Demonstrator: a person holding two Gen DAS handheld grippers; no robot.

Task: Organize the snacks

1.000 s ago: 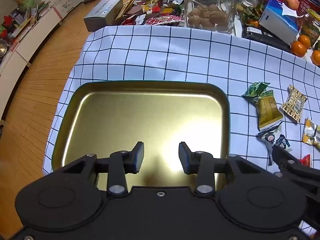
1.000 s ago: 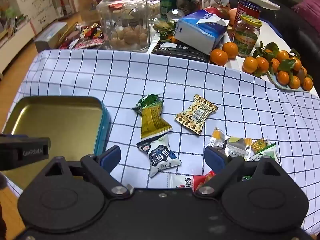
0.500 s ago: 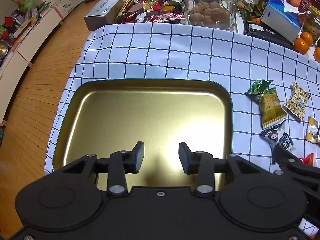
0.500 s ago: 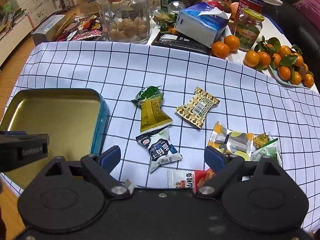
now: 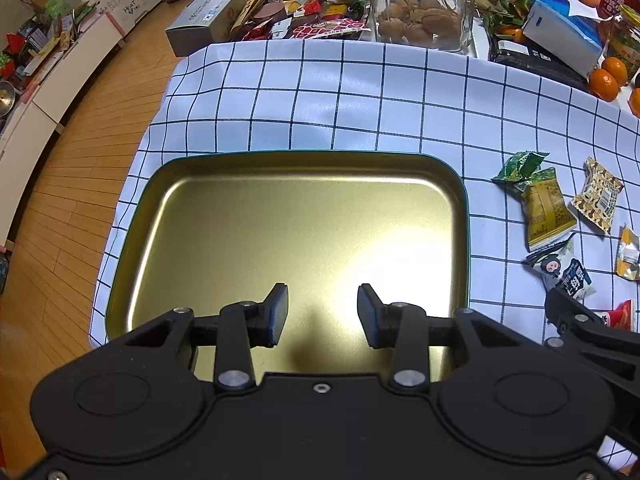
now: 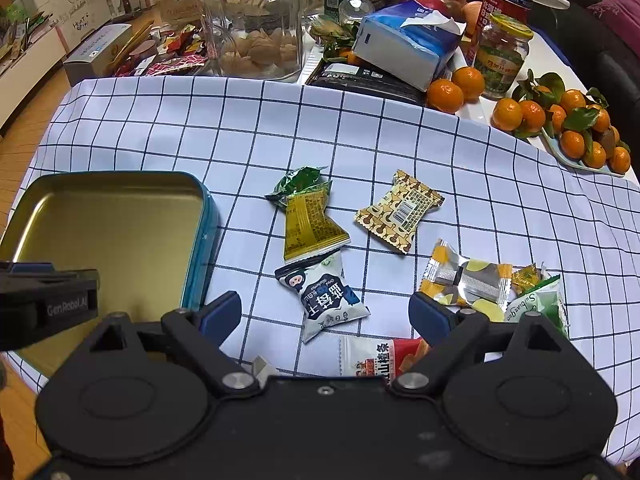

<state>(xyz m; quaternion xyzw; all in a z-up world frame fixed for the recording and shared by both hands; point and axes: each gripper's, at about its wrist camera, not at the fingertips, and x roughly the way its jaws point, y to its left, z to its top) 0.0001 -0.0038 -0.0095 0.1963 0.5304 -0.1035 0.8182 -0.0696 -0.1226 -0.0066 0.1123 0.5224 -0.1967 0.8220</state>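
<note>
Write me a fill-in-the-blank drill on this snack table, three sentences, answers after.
1. The inside of the tin holds ____ snacks.
2. The yellow packet overlaps the ____ packet.
3. The right gripper hangs over the blue-and-white packet with its jaws ____.

Answers: no; green; open
</note>
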